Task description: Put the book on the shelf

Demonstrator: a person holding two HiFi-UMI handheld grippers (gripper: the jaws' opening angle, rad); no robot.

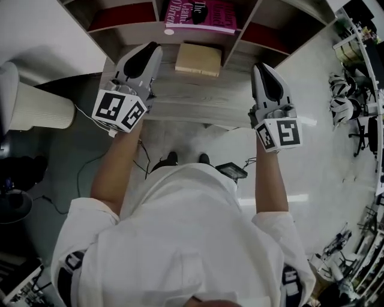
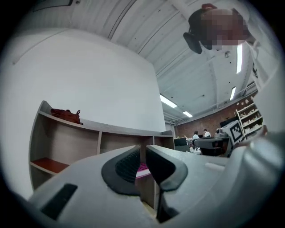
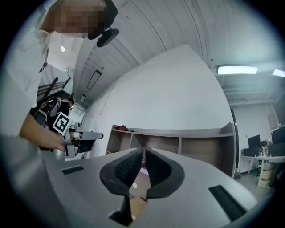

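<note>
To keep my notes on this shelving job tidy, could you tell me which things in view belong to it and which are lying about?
Job: shelf; pink book lying in its middle compartment; tan block, possibly a book, on the wooden top; left gripper and right gripper, both empty.
Lying about: white ribbed cylinder; red-brown bag on the shelf's top; black device on the floor.
</note>
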